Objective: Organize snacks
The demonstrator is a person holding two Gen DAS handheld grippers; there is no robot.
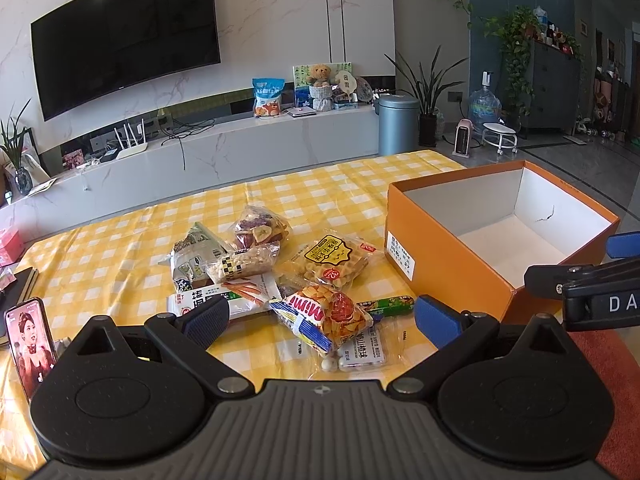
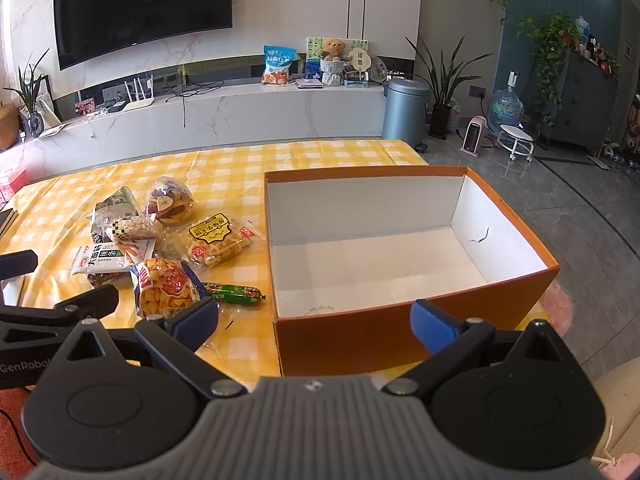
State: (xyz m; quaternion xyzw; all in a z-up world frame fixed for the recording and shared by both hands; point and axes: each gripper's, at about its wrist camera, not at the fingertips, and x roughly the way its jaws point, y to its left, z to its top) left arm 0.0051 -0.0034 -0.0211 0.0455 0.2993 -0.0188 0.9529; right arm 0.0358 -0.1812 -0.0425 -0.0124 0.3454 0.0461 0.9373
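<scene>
1. Nothing is packed: the orange box (image 2: pixel 400 332) sits open on the right side of the yellow checked tablecloth (image 2: pixel 240 164), and its white inside is bare
2. All the snacks lie in a loose pile just left of the box, several overlapping
3. Nearest the box is the waffle pack (image 2: pixel 220 240), and just in front of it the green sausage stick (image 2: pixel 236 293)
4. The Mimi chips bag (image 1: pixel 324 316) lies at the front of the pile, partly over a clear pack of white candies (image 1: pixel 360 354)
5. Further back sit the dried fruit bag (image 1: pixel 260 228), the peanut bar (image 1: pixel 244 264) and the white tea-biscuit pack (image 1: pixel 224 298)
6. The left gripper (image 1: pixel 320 320) hovers spread wide and empty, lined up on the chips bag
7. The right gripper (image 2: pixel 316 320) hangs released too, holding nothing, poised at the near wall of the box
8. My read: this is the very start, with every pack left to lift across into the box, and the chips bag looks the likely first pick
</scene>
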